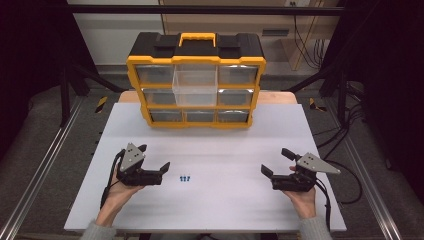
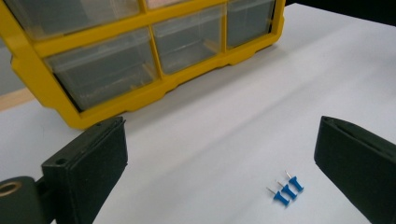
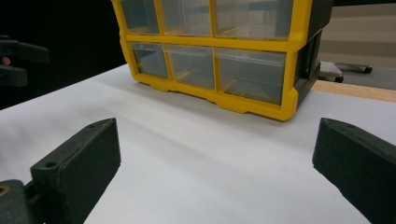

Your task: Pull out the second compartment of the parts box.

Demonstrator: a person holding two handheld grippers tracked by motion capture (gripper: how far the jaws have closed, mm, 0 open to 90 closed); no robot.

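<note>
Three blue pushpins [image 1: 185,178] are lying on the white table [image 1: 225,205], just beside the left gripper [image 1: 152,157], whose fingers are standing spread. The right gripper [image 1: 277,162], also spread, is resting well apart. The tiny pins are likely to scatter or slip if the wide fingers nudge them while closing.

The organizer [image 1: 196,80] at upper centre has a yellow frame, a black top, a yellow handle [image 1: 197,39] and clear drawers [image 1: 195,88]. Three pins [image 1: 185,178] at lower centre are blue with silver points. The counter [image 1: 225,200] is plain white. Both tongs [image 1: 153,156] [image 1: 276,162] are black with grey plates.
</note>
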